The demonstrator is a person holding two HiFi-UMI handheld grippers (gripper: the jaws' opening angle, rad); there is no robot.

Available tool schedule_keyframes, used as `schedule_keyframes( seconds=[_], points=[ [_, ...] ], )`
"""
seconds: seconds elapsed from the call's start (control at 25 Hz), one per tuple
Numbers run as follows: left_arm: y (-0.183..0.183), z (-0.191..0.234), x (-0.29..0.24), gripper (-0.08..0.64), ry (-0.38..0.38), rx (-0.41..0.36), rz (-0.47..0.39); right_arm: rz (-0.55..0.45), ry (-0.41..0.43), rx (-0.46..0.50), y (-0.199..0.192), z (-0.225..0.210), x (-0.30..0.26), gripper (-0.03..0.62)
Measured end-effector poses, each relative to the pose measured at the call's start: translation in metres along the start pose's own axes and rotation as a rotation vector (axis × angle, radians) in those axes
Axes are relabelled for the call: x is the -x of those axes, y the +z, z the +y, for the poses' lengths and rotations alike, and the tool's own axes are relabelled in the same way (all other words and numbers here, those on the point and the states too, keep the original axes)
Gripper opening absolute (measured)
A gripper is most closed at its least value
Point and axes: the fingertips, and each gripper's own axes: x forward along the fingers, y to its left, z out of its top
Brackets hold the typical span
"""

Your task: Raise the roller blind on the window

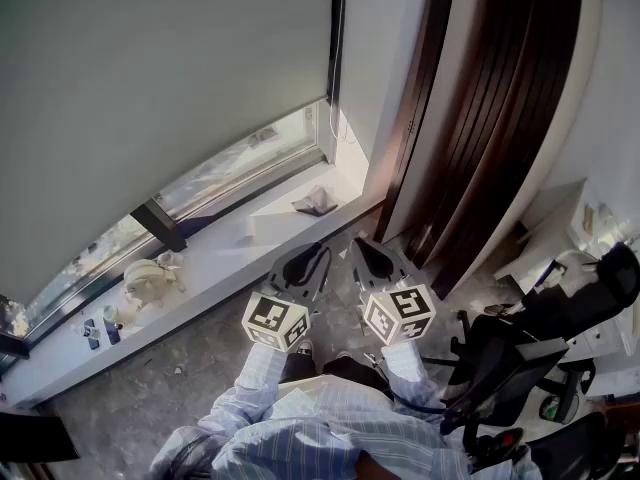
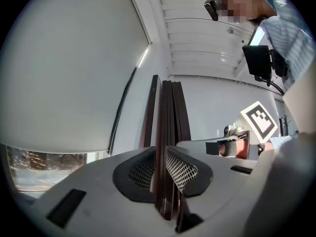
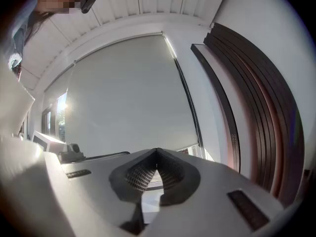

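The approach is only beginning: the left claw [image 2: 159,152] is hovering released and empty, the right claw [image 3: 156,152] is clenched on nothing, and the roller blind [image 1: 150,78] is hanging low far-left, likely needing a reach toward its right edge.

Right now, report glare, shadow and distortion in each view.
Head view: sun glares off the windowsill; the roller blind is evenly grey; straight edges bow. Left gripper view: fisheye, black corners. Right gripper view: same fisheye; sun flare at far left; dark wooden slats curve.
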Motion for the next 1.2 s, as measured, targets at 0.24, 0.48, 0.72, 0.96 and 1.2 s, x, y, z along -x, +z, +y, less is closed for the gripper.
schedule_keyframes(
  seconds=[0.24, 0.48, 0.72, 0.96, 1.2],
  points=[
    [-0.006, -0.006, -0.002, 0.063, 0.011, 0.011, 0.008, 0.014, -0.003, -0.003, -0.006, -0.006, 0.008, 0.005],
    [-0.012, -0.012, -0.011, 0.063, 0.037, 0.023, 0.005, 0.023, 0.0, -0.001, -0.01, -0.02, 0.019, 0.005],
    [-0.023, -0.025, -0.023, 0.063, 0.038, 0.023, 0.016, 0.002, 0.025, -0.063, -0.015, -0.039, 0.031, 0.005],
    [-0.036, -0.028, -0.038, 0.063, 0.009, 0.043, 0.053, 0.014, 0.018, -0.048, -0.02, -0.054, 0.024, 0.005],
    [-0.034, 0.01, -0.072, 0.063, -0.008, 0.08, 0.038, 0.026, 0.003, -0.053, -0.017, -0.075, -0.016, 0.005]
  ],
)
